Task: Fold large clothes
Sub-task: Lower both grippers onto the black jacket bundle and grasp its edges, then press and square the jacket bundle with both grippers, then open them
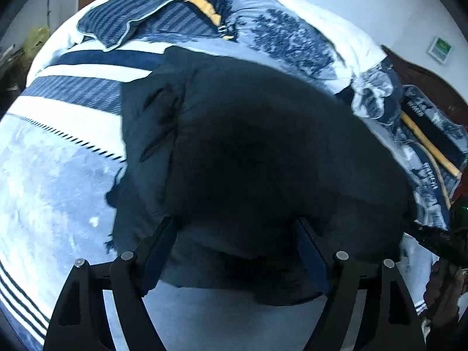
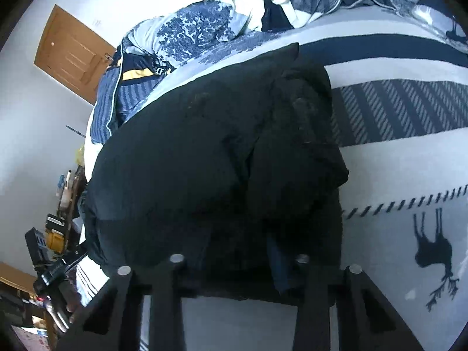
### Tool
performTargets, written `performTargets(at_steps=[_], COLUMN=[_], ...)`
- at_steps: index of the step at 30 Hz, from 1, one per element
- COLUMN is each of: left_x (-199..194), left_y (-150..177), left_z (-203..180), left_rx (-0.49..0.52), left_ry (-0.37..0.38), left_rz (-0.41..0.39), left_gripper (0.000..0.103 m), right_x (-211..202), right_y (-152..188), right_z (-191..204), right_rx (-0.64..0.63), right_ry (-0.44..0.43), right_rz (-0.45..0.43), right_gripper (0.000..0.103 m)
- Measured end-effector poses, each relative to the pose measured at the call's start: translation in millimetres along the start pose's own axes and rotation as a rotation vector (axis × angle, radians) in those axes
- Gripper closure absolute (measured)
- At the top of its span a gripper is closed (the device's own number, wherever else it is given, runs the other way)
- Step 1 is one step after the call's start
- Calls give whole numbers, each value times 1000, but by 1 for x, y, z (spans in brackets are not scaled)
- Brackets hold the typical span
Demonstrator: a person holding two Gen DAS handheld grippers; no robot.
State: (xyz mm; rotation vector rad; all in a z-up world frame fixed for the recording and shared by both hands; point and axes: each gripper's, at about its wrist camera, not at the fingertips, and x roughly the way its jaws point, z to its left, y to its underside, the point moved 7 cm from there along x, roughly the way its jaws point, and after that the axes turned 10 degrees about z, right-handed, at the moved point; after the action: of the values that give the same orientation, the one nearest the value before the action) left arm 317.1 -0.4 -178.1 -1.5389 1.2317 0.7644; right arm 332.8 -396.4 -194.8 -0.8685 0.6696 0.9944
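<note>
A large dark padded garment (image 1: 248, 131) lies bunched in a thick bundle on the blue-and-white striped blanket (image 1: 58, 175). My left gripper (image 1: 234, 234) stands open at the bundle's near edge. Its two fingers are wide apart, with the dark cloth lying between them. In the right wrist view the same garment (image 2: 190, 161) fills the middle, one layer folded over on its right side. My right gripper (image 2: 239, 254) is at the garment's near hem with its jaws fairly close together. Dark fingers against dark cloth hide whether the pads press on it.
A striped pillow (image 1: 140, 17) and a crumpled tree-print quilt (image 1: 286, 35) are heaped at the far side of the bed. The blanket (image 2: 395, 169) with a moose print (image 2: 433, 248) stretches to the right. A wooden door (image 2: 73, 55) and cluttered furniture (image 2: 55, 234) stand past the bed's left edge.
</note>
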Motion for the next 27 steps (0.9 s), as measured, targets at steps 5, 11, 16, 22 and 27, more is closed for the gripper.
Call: performTargets(at_steps=[5,11,16,22,27], left_x=[19,3,-4,24,34], left_y=[-2,5,24,39,25], left_z=[4,0,-14,-46,-39], left_rx=[-15,-61,-80,15,-1], left_ry=[-25,104,193,171,104], left_rz=[62,53,53,116,118], left_gripper=[86,75,30,30,91], right_x=[-33,-31,-35,7,43], right_y=[2,12,44,57,51], right_z=[-2,-8,-1,46,58], right_rx=[-22,-7,61,-51,-101], right_ry=[48,3,-75,-114,-75], right_rz=[-78,-94,-151,-50,16], right_gripper=[99,95,8,7,71])
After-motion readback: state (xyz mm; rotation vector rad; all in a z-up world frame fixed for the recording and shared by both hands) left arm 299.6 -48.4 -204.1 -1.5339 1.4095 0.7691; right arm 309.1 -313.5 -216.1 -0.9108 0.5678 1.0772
